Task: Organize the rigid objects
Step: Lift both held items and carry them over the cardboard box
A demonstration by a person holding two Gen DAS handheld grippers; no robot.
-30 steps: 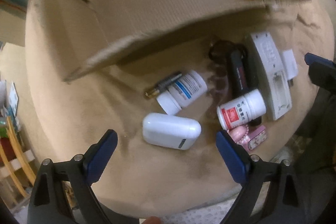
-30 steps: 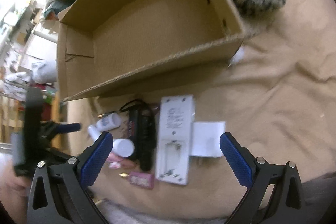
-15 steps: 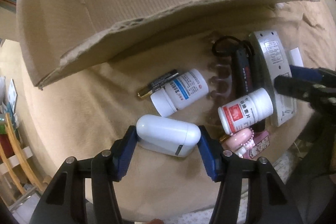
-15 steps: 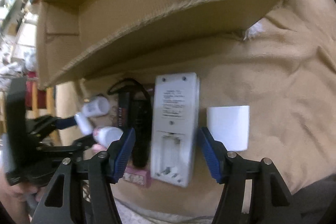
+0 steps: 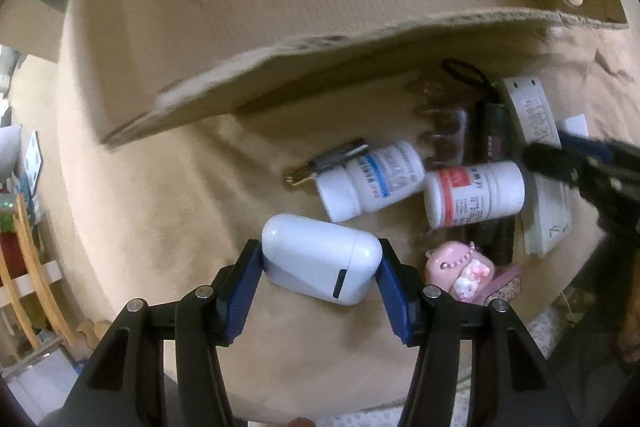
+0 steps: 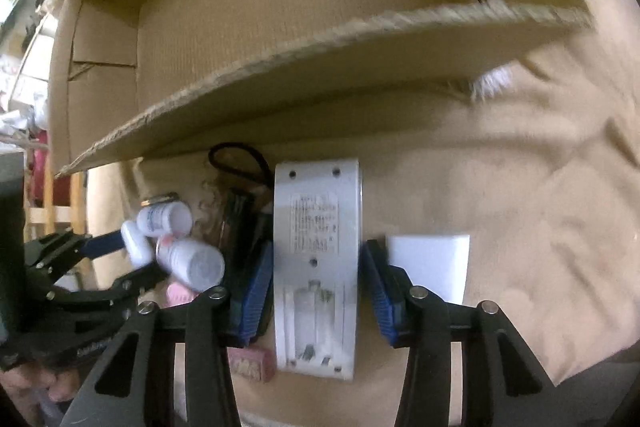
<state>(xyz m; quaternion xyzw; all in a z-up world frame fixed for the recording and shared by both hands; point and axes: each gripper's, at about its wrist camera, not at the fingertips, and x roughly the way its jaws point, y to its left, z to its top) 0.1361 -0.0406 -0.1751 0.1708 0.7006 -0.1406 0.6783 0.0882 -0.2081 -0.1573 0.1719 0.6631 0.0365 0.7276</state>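
Note:
A white rounded case (image 5: 316,251) lies on the beige blanket, and my left gripper (image 5: 319,261) is shut on it, one blue pad pressing each end. In the right wrist view a long white battery charger (image 6: 316,219) lies face down. My right gripper (image 6: 318,255) straddles it; its jaws are closing and both pads touch the charger's long sides. Just beyond the objects stands a large open cardboard box (image 5: 360,39), its near wall (image 6: 320,43) above the charger. The left gripper with the case (image 6: 136,247) shows at the left of the right wrist view.
Beside the case lie a blue-label pill bottle (image 5: 376,179), a red-label pill bottle (image 5: 474,193), a gold-tipped battery (image 5: 324,163), a black device with a cord (image 5: 494,135) and a pink charm (image 5: 458,267). A white card (image 6: 430,263) lies right of the charger. The blanket's edge runs close below.
The left jaws came in from wide open and closed on the white case. The right gripper dropped toward the charger and its jaws narrowed onto it.

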